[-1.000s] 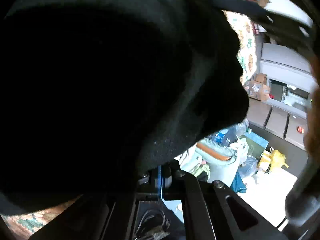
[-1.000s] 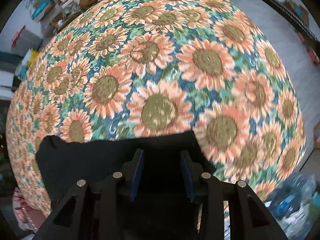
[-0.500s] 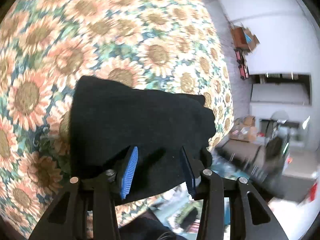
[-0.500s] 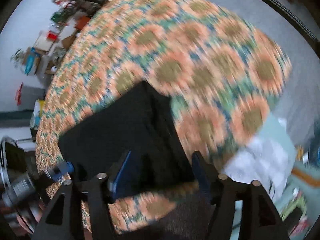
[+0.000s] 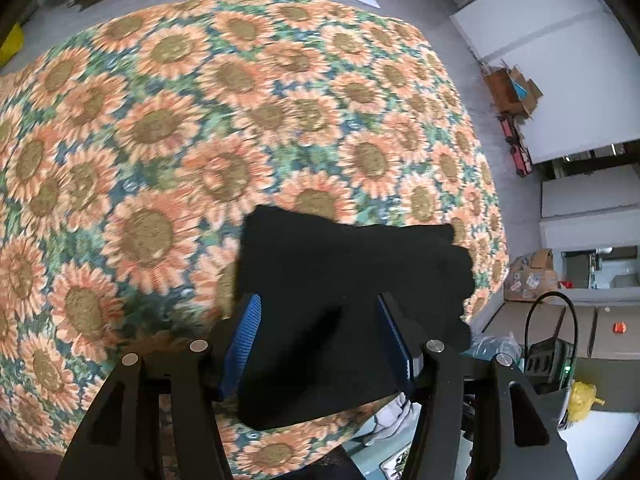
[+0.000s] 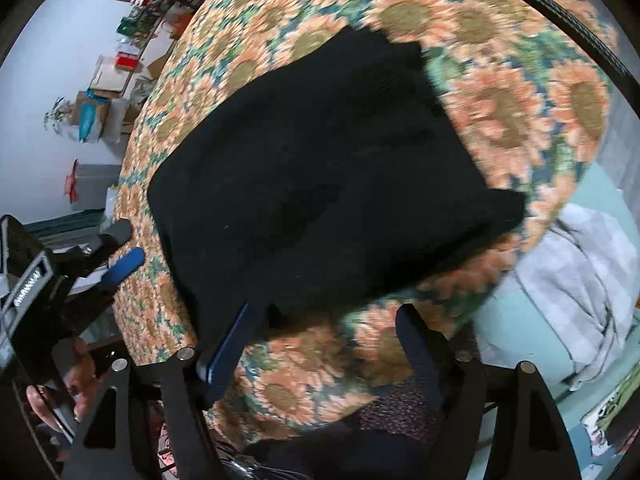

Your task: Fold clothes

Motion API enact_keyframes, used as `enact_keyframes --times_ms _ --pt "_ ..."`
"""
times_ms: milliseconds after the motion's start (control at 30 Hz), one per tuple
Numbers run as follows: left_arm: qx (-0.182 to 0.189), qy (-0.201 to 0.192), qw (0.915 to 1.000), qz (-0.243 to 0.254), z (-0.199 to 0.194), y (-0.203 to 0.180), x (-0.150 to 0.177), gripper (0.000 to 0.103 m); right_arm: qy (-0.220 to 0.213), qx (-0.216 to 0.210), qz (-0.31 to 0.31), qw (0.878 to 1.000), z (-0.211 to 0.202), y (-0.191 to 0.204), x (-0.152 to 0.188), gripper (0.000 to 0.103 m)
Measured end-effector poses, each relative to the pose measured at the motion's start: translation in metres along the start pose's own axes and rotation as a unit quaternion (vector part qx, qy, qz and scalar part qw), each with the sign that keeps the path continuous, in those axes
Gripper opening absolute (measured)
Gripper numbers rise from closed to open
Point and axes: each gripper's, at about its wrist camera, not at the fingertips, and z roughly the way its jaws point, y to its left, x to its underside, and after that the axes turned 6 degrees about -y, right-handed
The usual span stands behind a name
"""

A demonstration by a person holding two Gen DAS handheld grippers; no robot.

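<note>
Both grippers, left [image 5: 320, 334] and right [image 6: 322, 346], hung with fingers spread and gripping nothing, just above the black garment [image 6: 320, 168]. It lay as a compact, flat, roughly squared bundle near the edge of the sunflower-print tablecloth [image 5: 200, 120], which suggested the folding was largely done. Beyond the garment's far side stood cardboard boxes [image 5: 516, 88] against white walls.

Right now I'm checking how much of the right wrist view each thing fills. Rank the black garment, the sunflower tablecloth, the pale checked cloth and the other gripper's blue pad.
1. black garment and sunflower tablecloth: too close to rank.
2. pale checked cloth.
3. blue pad of the left gripper, smallest.
</note>
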Motion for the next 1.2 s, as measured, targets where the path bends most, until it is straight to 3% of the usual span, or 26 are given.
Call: enact_keyframes --times_ms 267,433,667,900,967,1133,1200 --pt "0.013 0.023 0.9940 -0.106 0.012 0.070 0.017 0.061 0.020 -0.032 0.018 0.999 0.023 0.005 0.011 0.079" --pt "0.048 0.036 0.9874 -0.147 0.013 0.092 0.027 0.062 0.006 -0.042 0.027 0.999 0.032 0.007 0.012 0.079" --pt "0.090 0.038 0.9831 -0.155 0.015 0.087 0.031 0.066 -0.012 -0.070 0.029 0.997 0.040 0.005 0.013 0.087" --pt "0.106 0.041 0.9819 -0.152 0.020 0.078 0.034 0.066 -0.025 -0.099 0.029 0.994 0.042 -0.003 0.015 0.092" --pt "0.105 0.043 0.9800 -0.163 0.023 0.079 0.035 0.066 -0.028 -0.108 0.030 0.993 0.037 -0.014 0.017 0.086" --pt "0.111 0.047 0.9769 -0.176 0.028 0.077 0.039 0.066 -0.048 -0.095 0.015 0.994 0.020 -0.024 0.023 0.037" --pt "0.118 0.048 0.9756 -0.179 0.030 0.076 0.042 0.066 -0.062 -0.096 -0.008 0.993 0.002 -0.020 0.022 0.025"
